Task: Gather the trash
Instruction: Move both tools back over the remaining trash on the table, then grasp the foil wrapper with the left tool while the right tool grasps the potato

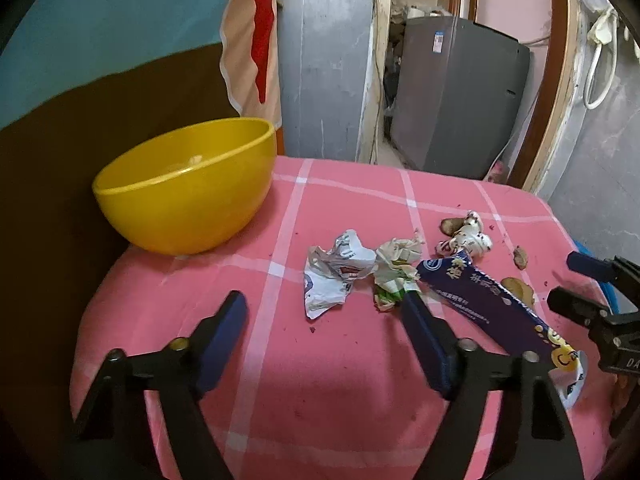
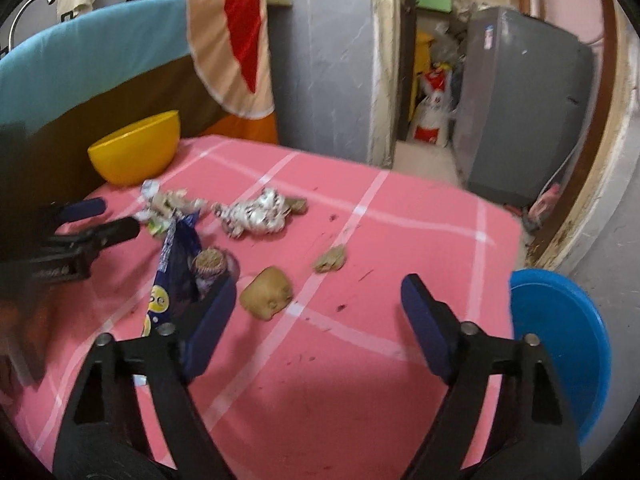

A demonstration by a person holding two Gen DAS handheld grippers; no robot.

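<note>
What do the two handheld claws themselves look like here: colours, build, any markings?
Both look alike. The left claw and the right claw each have two black, angular plastic arms ending in flat dark-blue pads, with round metal rivets at the joints. Seen from the side, the right claw's black body carries pale lettering, too cut off to read. No cables, sleeves or hands show.

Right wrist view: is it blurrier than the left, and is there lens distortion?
Right wrist view: motion-smeared, soft on the potato piece and left gripper. Left wrist view: sharper, print on the blue wrapper readable. Both: fisheye bending, dark corner vignette, no strong glare.
</note>
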